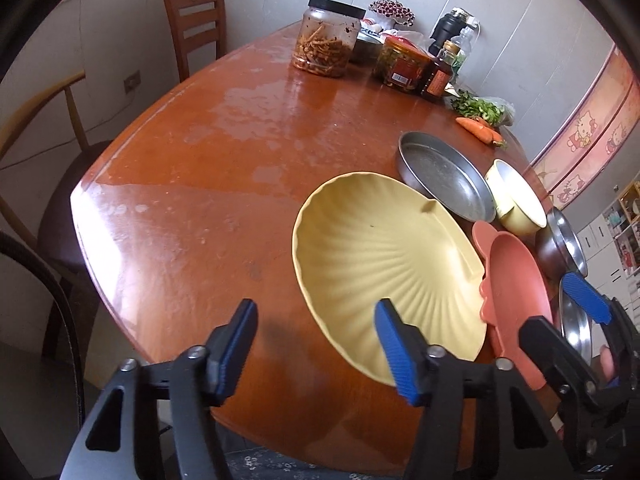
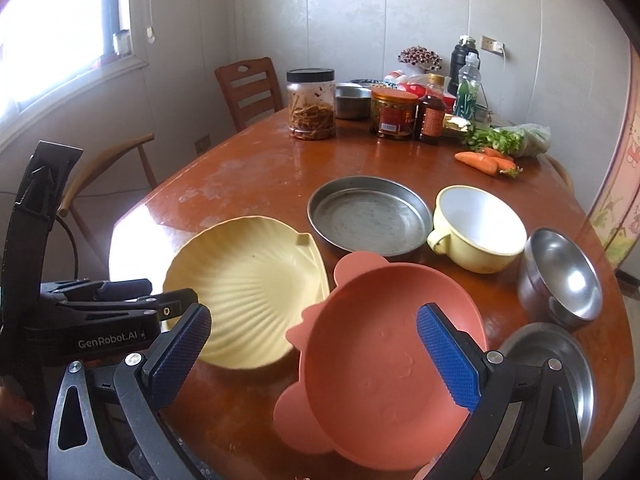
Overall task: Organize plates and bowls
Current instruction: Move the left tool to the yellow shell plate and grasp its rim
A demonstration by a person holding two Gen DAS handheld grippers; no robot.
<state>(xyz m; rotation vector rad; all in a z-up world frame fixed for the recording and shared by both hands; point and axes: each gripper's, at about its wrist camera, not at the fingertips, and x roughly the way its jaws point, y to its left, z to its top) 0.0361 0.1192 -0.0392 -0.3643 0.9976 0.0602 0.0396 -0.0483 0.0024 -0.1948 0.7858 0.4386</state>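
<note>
A yellow shell-shaped plate (image 1: pixel 380 256) (image 2: pixel 248 288) lies near the front edge of the brown table (image 1: pixel 200 200). My left gripper (image 1: pixel 316 352) is open over the plate's near left rim. One blue pad (image 1: pixel 394 356) is above the plate and the other is over bare table. A pink eared dish (image 2: pixel 380 364) (image 1: pixel 516 304) sits to the right of the plate, touching it. My right gripper (image 2: pixel 314 354) hangs open above this dish. Its right pad (image 2: pixel 448 356) is over the dish's inside and its left pad is outside the rim. No pad presses on anything.
Behind the two dishes are a round steel pan (image 2: pixel 368 216), a yellow handled bowl (image 2: pixel 476 228), a steel bowl (image 2: pixel 564 276) and a steel plate (image 2: pixel 560 364). Jars (image 2: pixel 312 108), bottles, carrots (image 2: pixel 480 162) and greens crowd the far end. Chairs (image 1: pixel 196 24) stand on the left.
</note>
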